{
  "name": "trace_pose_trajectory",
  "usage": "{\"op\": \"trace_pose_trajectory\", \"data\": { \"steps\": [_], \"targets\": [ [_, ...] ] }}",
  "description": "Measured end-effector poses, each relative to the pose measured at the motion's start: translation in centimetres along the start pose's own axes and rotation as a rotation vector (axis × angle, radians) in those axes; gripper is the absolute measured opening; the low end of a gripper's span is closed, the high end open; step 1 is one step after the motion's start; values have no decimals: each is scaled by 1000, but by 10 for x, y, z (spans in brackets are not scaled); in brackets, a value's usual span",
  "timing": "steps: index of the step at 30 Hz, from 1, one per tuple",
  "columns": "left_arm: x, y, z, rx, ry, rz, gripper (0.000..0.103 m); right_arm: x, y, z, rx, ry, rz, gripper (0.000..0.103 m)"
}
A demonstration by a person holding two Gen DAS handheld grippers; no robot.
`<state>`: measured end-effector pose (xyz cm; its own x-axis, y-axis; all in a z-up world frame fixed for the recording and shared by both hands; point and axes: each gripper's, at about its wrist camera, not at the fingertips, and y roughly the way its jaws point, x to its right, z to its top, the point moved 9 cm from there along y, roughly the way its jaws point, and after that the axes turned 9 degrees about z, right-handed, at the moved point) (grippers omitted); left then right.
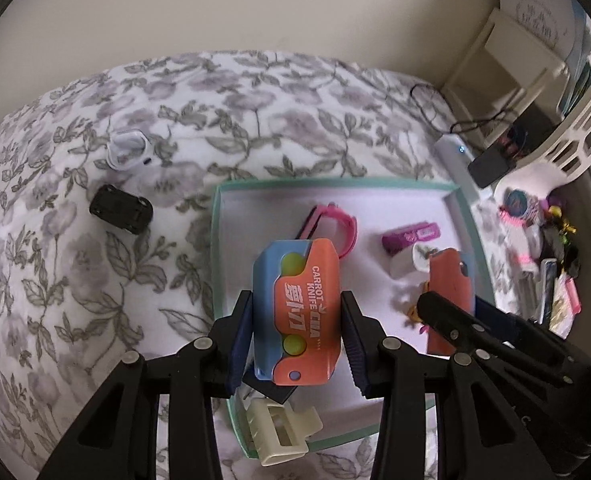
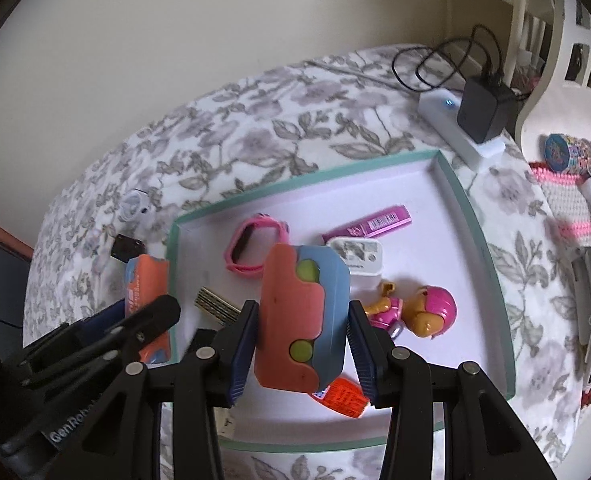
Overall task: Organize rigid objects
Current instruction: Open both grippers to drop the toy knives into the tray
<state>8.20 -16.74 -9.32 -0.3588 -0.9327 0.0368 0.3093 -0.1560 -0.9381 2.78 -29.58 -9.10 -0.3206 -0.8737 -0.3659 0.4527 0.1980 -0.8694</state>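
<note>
My left gripper is shut on an orange and blue carrot knife toy and holds it above the near left part of a white tray with a teal rim. My right gripper is shut on a second orange and blue carrot knife toy above the same tray. Each gripper shows in the other's view, the right one and the left one. In the tray lie a pink watch, a purple bar, a white charger block and a pink toy figure.
A black toy car and a white earbud case lie on the floral cloth left of the tray. A cream clip lies at the tray's near edge. A power strip with a black adapter and a white basket stand at the right.
</note>
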Motion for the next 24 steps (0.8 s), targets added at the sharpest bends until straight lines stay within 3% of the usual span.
{"op": "trace_pose_trajectory", "data": {
  "steps": [24],
  "targets": [
    [0,34,-19,-105,-40,1,44,17,13,-4,-54,17,-19,47]
  ]
}}
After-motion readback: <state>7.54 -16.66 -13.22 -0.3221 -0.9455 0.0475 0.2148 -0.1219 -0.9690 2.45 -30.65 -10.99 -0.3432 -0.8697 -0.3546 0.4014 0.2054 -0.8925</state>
